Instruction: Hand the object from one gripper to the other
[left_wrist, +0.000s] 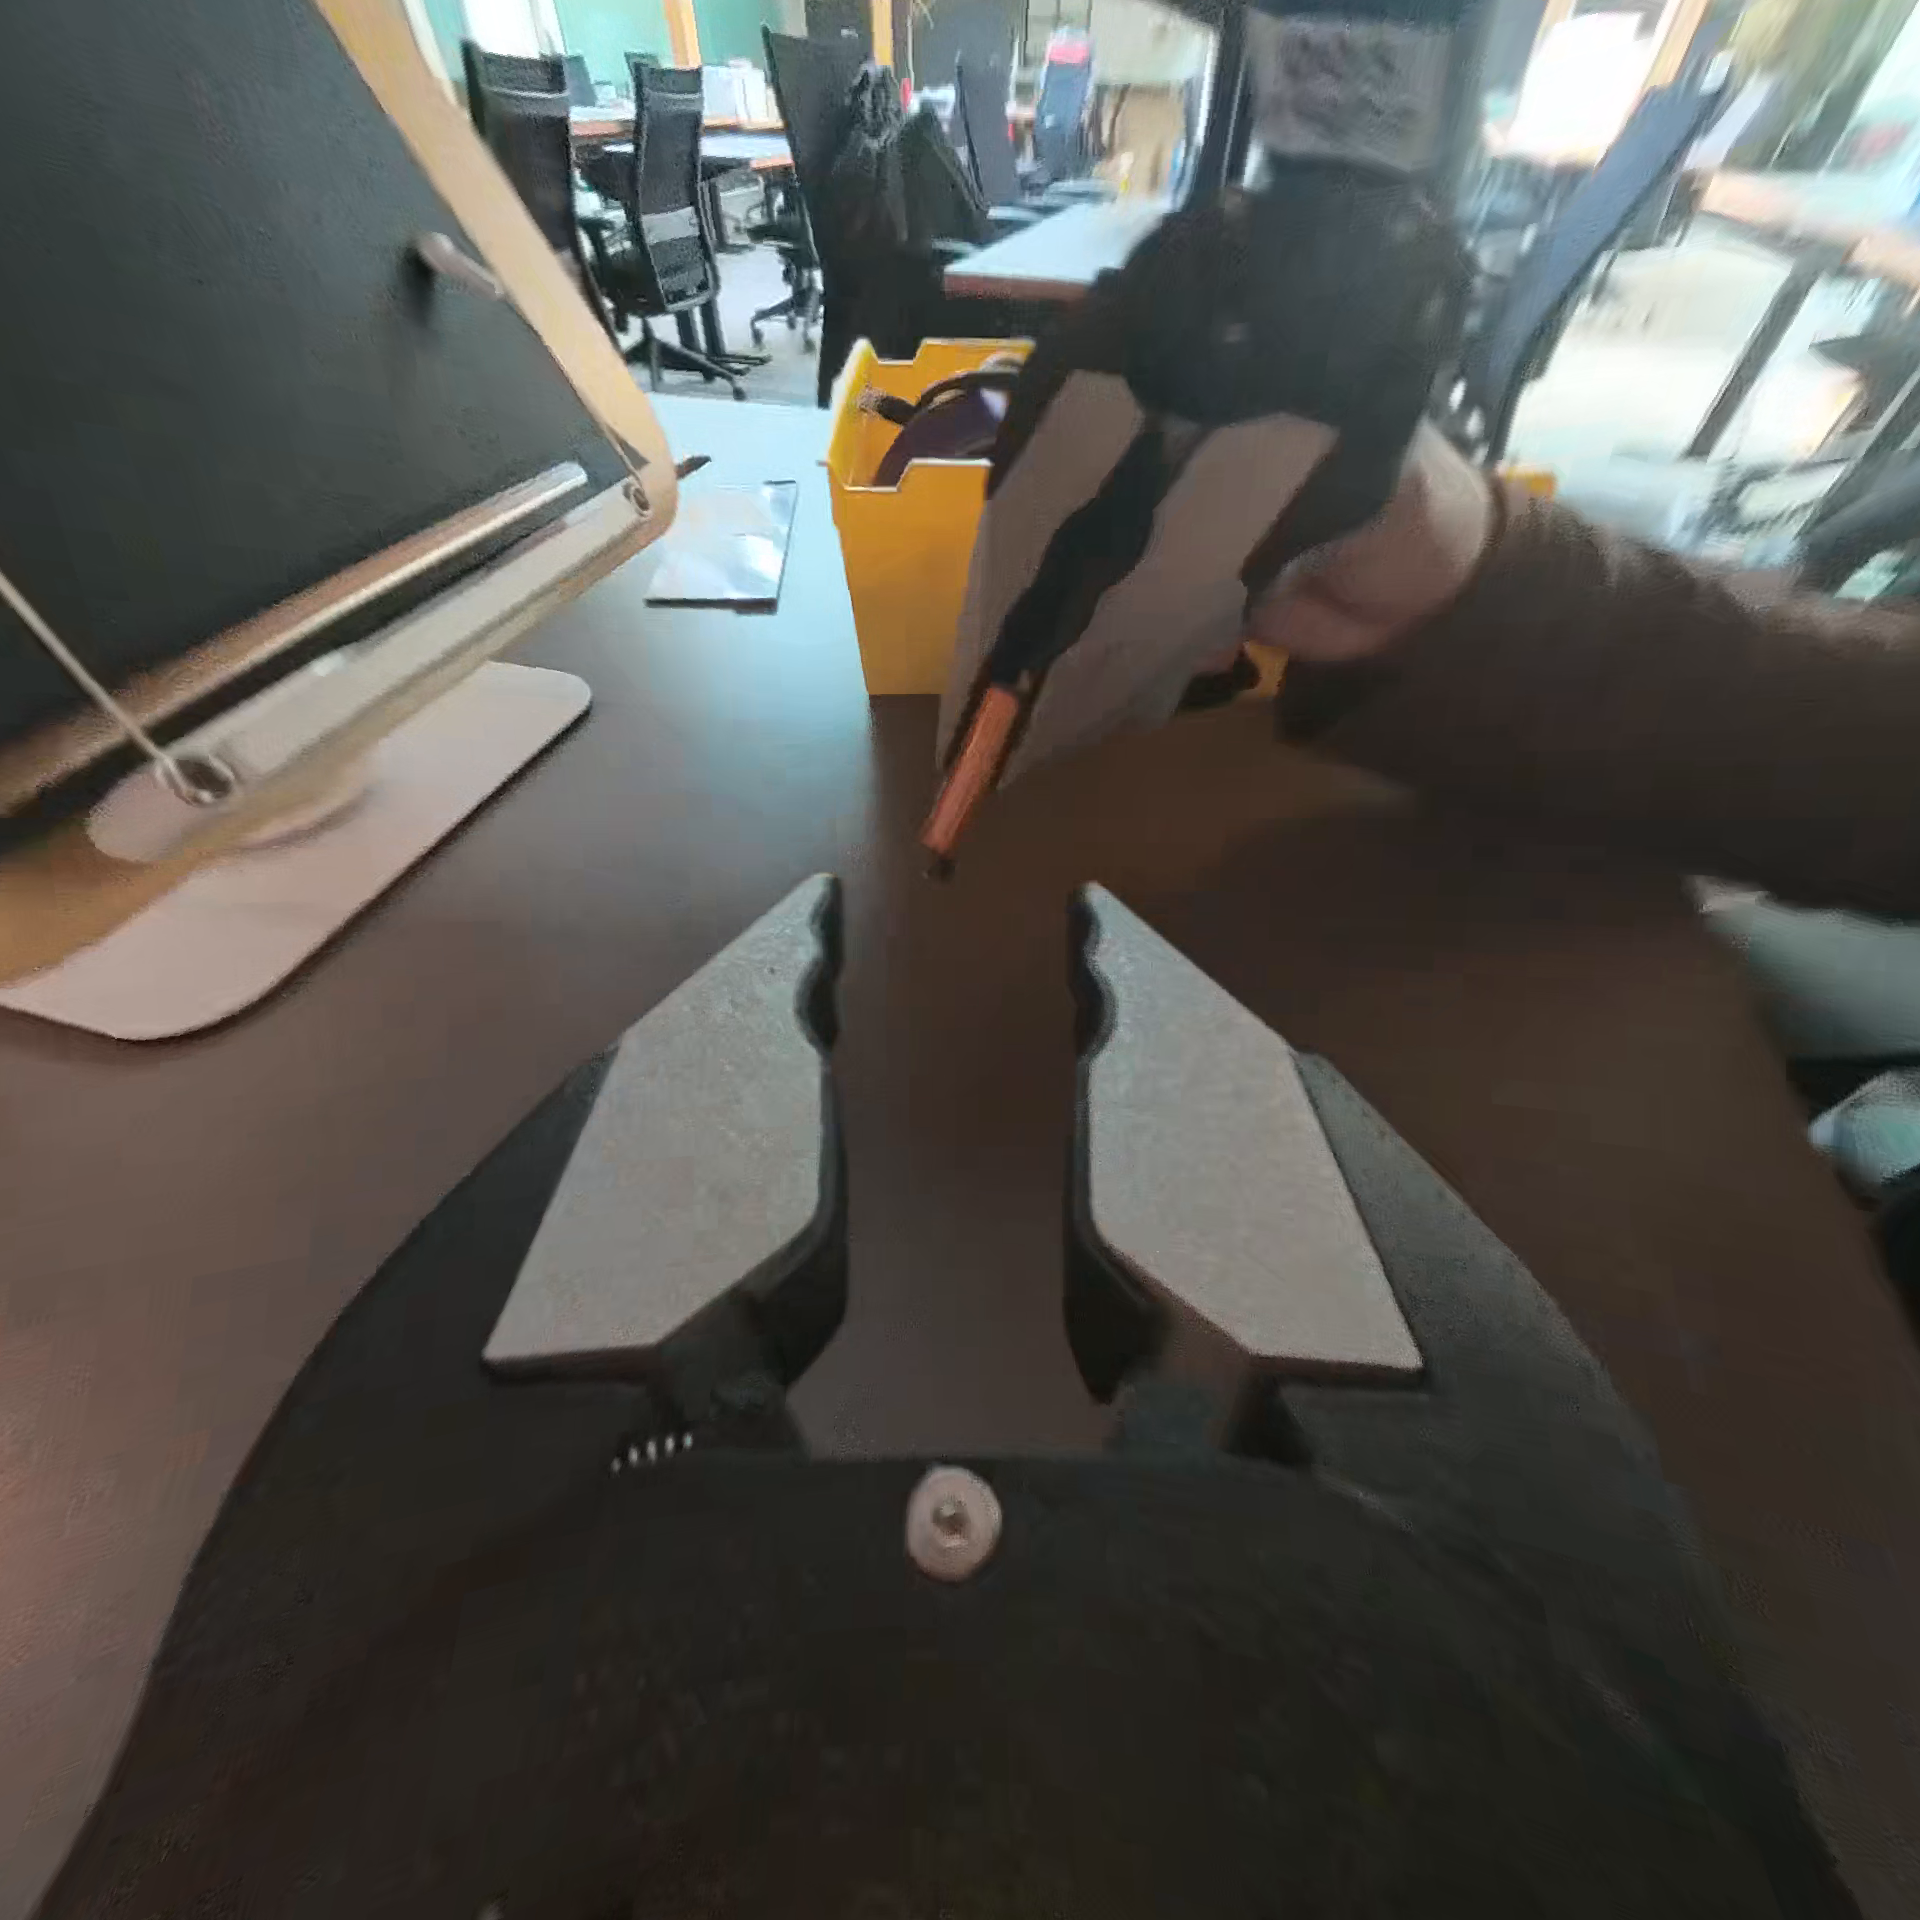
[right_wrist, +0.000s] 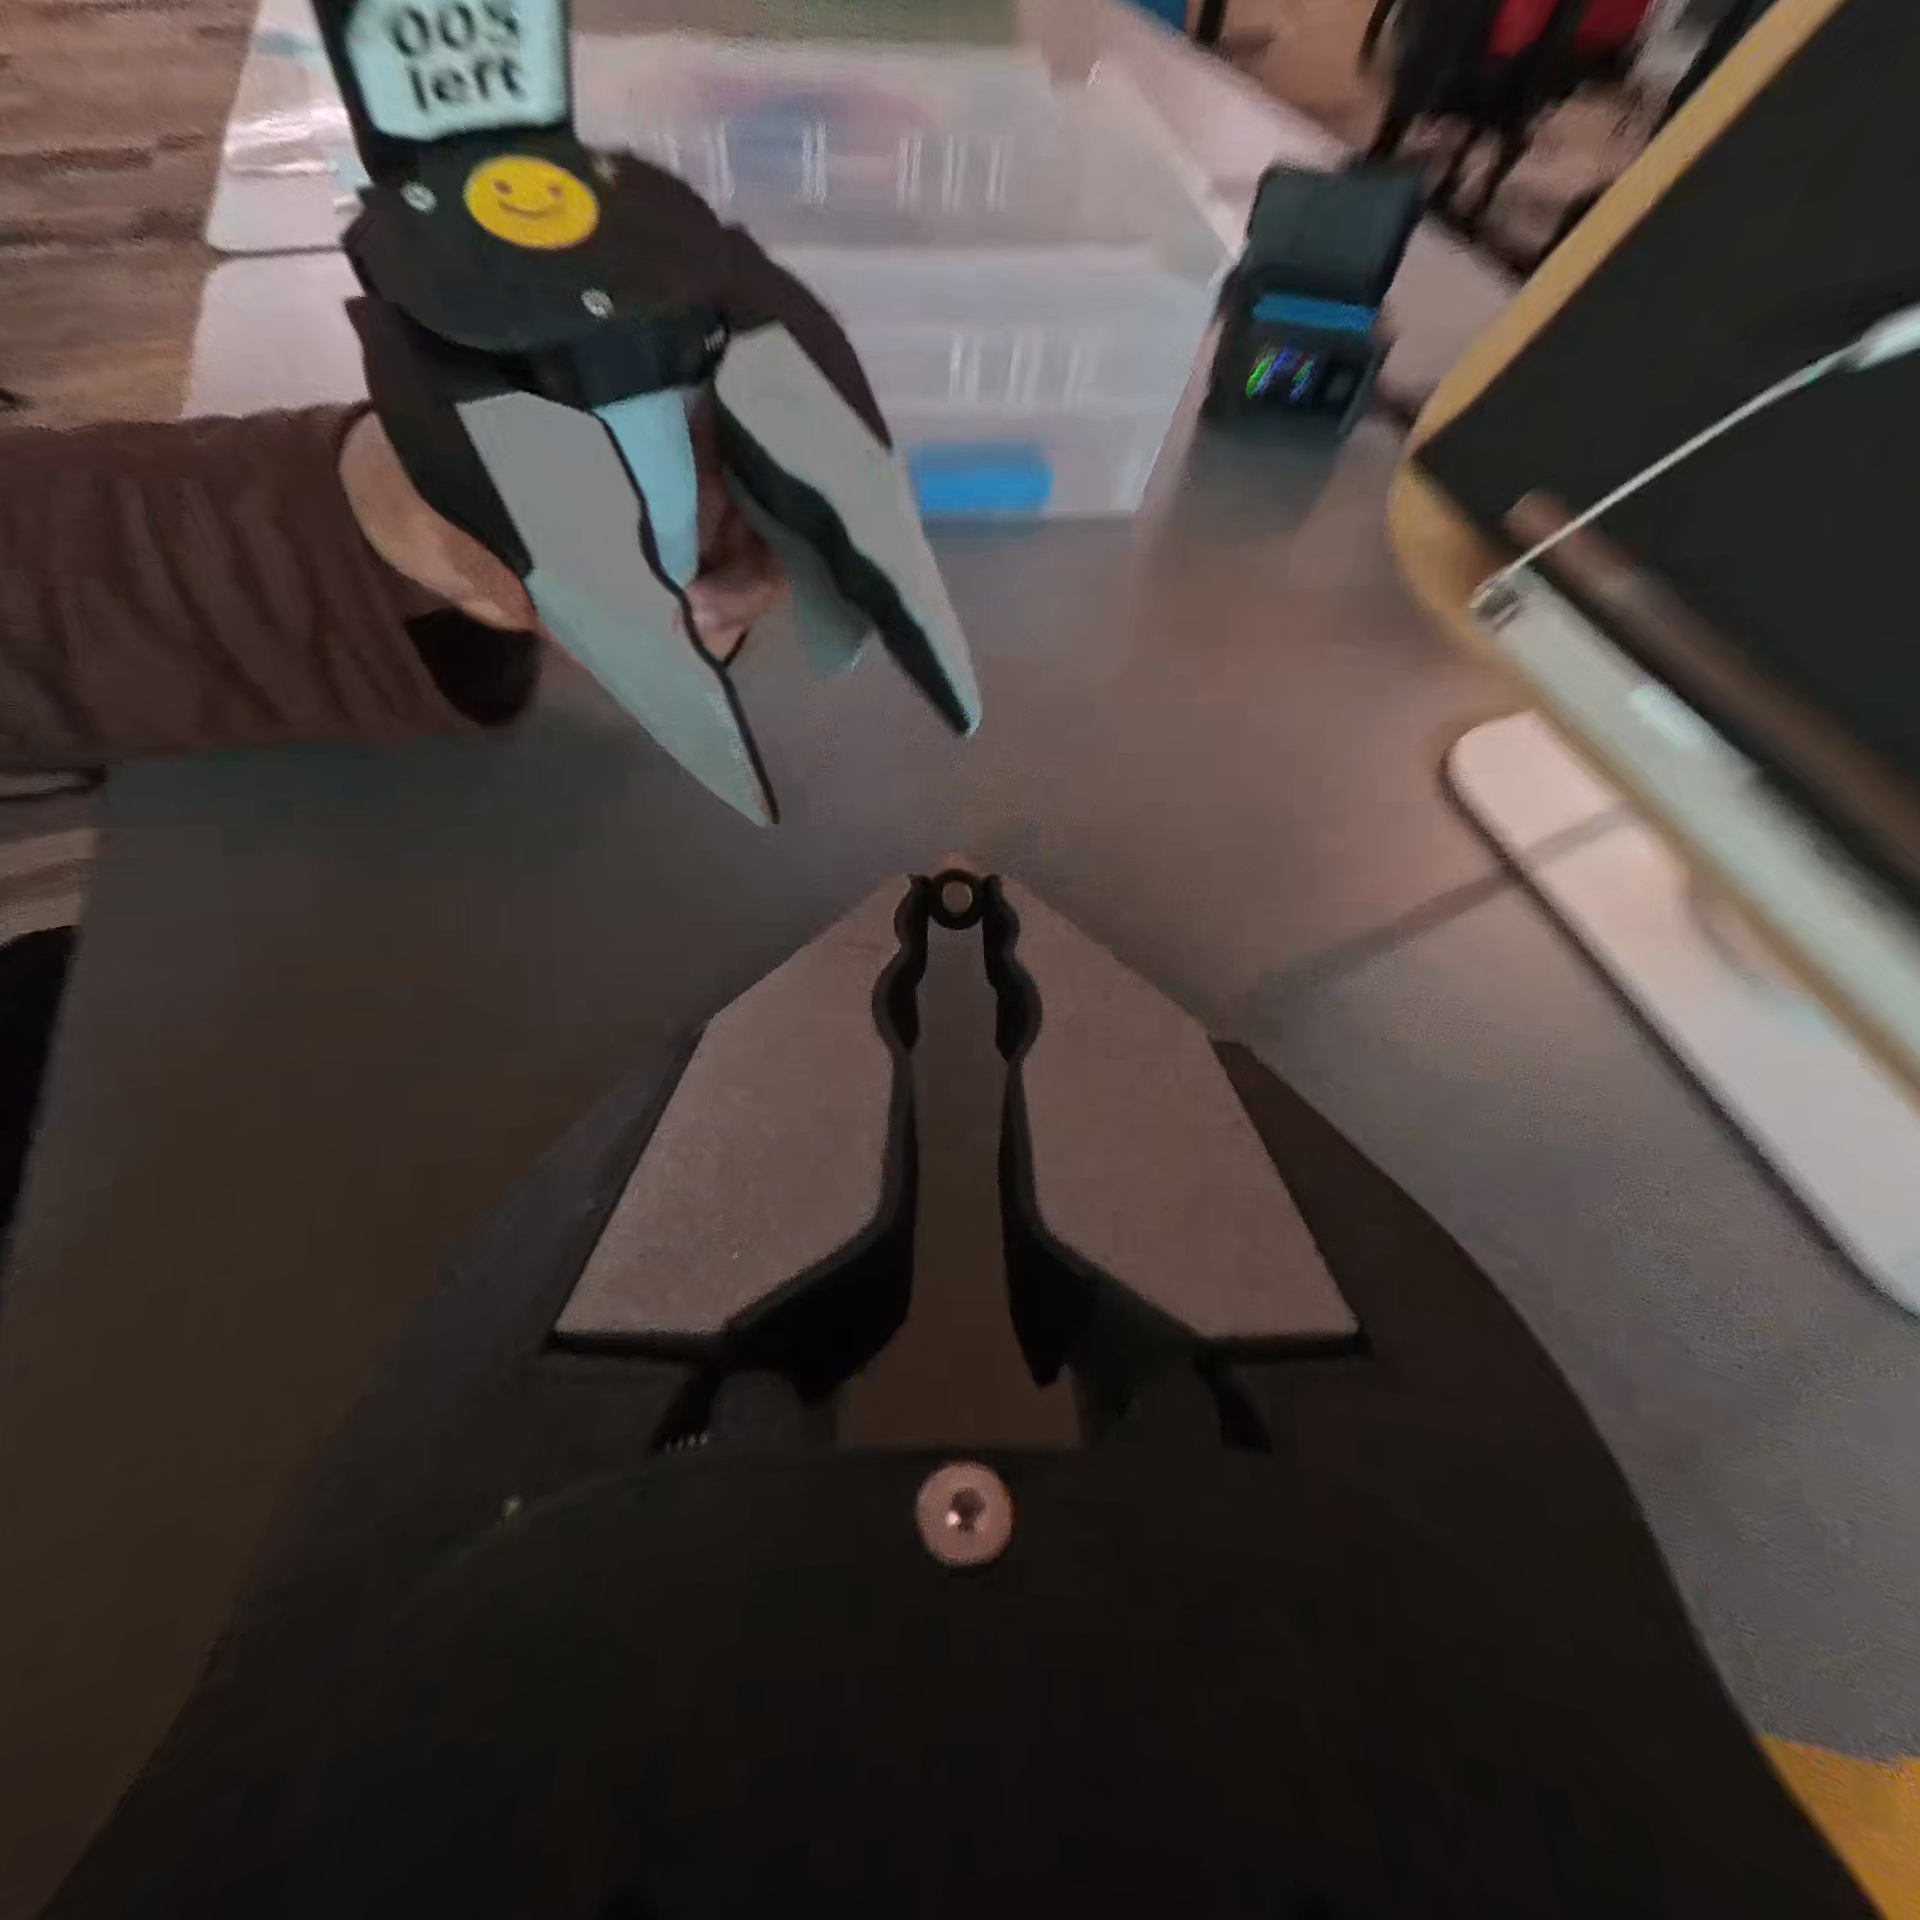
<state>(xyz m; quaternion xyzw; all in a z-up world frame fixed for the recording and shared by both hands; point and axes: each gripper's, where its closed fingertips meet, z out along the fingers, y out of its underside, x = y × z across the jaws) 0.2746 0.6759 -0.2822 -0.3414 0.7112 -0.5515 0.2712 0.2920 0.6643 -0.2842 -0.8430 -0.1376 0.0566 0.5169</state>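
Note:
A thin copper-coloured rod with a dark tip (left_wrist: 971, 774) is held in my right gripper (left_wrist: 997, 727), which is shut on it and points down and left, just beyond my left gripper (left_wrist: 956, 904). My left gripper is open and empty above the dark table (left_wrist: 364, 1195), and the rod's tip hangs just past its fingertips. In the right wrist view the rod shows end-on as a small ring (right_wrist: 956, 896) pinched between the tips of my right gripper (right_wrist: 956, 902). My left gripper (right_wrist: 864, 769) shows there too, open, at upper left, held by a hand.
A wood-edged black screen on a pale stand (left_wrist: 260, 416) stands at the left; it also shows in the right wrist view (right_wrist: 1714, 416). A yellow bin (left_wrist: 914, 561) and a silver packet (left_wrist: 727, 545) lie behind. Clear plastic drawers (right_wrist: 987, 260) and a black device (right_wrist: 1309, 301) stand opposite.

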